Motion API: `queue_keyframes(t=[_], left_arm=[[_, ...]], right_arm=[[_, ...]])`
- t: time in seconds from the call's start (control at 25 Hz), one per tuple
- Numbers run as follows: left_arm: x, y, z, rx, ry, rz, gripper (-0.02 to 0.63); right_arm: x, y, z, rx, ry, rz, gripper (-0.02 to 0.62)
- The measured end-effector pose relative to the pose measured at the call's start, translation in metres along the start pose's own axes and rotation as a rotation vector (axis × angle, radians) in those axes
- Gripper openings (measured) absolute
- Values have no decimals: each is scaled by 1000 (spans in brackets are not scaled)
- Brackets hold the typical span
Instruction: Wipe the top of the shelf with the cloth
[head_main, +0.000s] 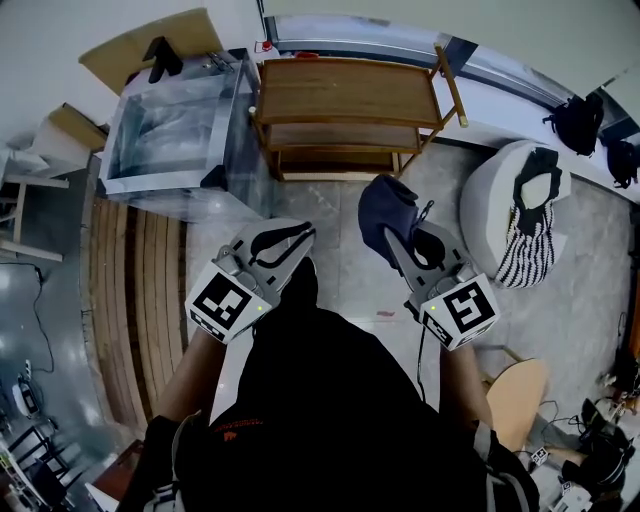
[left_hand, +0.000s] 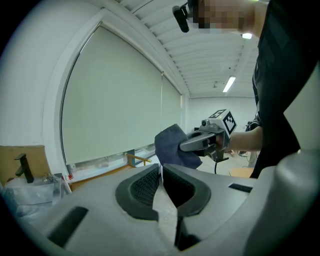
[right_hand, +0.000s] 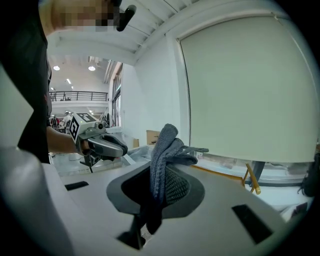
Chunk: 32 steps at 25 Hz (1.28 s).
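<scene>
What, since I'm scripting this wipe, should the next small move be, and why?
Probably move the right gripper forward to lay the cloth on the shelf top: it is shut on the cloth, held in the air short of the shelf.

Workroom in a large, lab-like hall

A roller blind (left_hand: 115, 100) covers a wide window; ceiling strip lights (left_hand: 229, 83), a railed gallery (right_hand: 80, 94), trailing cables (head_main: 40, 318), a wooden shelf (head_main: 345, 95) and a clear plastic box (head_main: 170, 135).

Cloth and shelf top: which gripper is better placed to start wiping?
Right. The right gripper is shut on the cloth, with the shelf ahead of it; the left gripper is shut on nothing.
</scene>
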<state>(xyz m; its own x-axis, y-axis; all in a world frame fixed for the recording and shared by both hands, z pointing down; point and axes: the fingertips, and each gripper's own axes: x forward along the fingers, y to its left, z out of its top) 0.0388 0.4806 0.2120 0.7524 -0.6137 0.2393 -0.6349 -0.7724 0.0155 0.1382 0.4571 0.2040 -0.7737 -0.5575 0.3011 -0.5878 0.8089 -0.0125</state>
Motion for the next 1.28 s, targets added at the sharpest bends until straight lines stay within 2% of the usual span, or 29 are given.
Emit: queue_keyframes(t=[0.16,0.32,0.56,0.96,1.28], left_arm=[[13,58,0,13,8,-6,38],[23,115,1,-50,35,1,38],[40,186,-5,-20,37,-32,38],[50,275,-4,-47,26,-47,38],[50,311,-4,-56,25,-28,38]], right_arm=[[46,-26,10,11,18,-1,41],[97,-51,22,30,30,-10,41],[163,-82,35,43,66,-16,41],[249,-112,61,28,115,-17,41],[276,-123,70,25,122,-10,41]])
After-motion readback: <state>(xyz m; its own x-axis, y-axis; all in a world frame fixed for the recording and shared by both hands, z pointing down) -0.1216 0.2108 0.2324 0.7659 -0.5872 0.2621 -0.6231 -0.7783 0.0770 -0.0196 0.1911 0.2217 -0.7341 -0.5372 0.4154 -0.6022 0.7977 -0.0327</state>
